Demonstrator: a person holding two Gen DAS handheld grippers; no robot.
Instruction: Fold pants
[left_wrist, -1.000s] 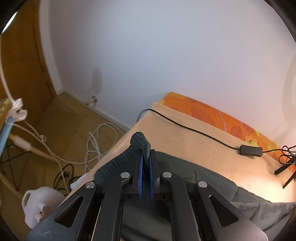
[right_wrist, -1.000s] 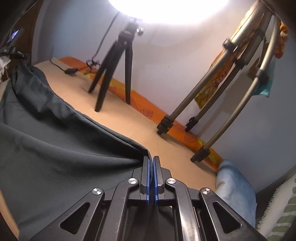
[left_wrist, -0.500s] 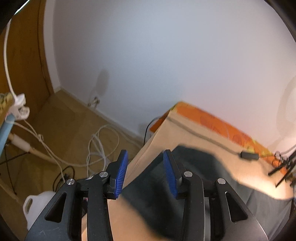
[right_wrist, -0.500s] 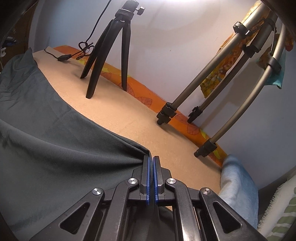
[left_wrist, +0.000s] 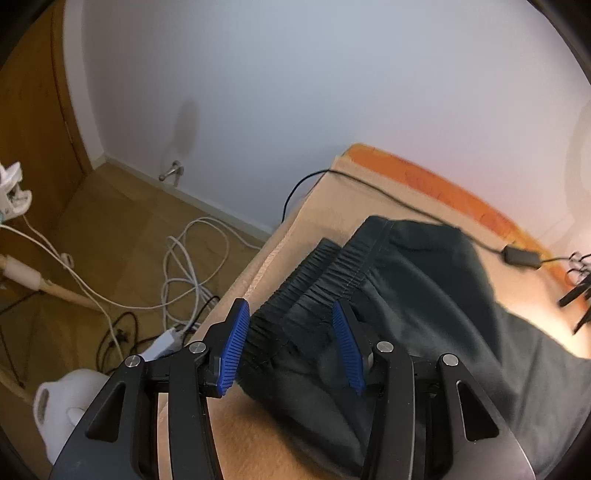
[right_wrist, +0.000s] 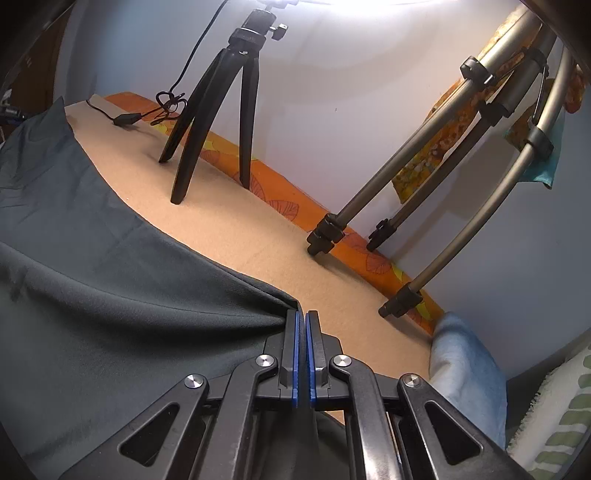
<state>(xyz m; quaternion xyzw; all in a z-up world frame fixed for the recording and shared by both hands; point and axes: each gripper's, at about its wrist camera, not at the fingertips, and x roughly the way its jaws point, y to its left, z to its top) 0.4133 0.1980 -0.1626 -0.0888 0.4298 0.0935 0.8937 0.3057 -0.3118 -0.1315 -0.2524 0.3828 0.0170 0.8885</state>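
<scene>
Two tools in play. Left tool (left_wrist: 290, 347), lower centre of the left wrist view: jaws part-open and opening, blue pads clear of the cloth, gripping nothing; the elastic waistband (left_wrist: 325, 273) of the dark grey pants (left_wrist: 424, 295) lies bunched between and just beyond them. The pants lie across the beige blanket (left_wrist: 369, 199) of the bed, waistband close to the bed edge at frame centre.

Risks on this side: the waistband sits doubled and rumpled, so the fold likely stays uneven unless smoothed. It is near the edge, so a nudge could drag it off toward the white cables (left_wrist: 192, 266) on the floor at left. A black cord (left_wrist: 406, 203) runs just beside the cloth, upper centre; it could snag.

Right tool (right_wrist: 303, 354), lower centre of the right wrist view: clamped tight on a pants corner (right_wrist: 284, 306), cloth pulled in taut creases toward the left of the frame. A further pull could shift the freed waistband end. The black tripod (right_wrist: 207, 107) stands near the cloth edge, upper centre; a sweep could knock it.
</scene>
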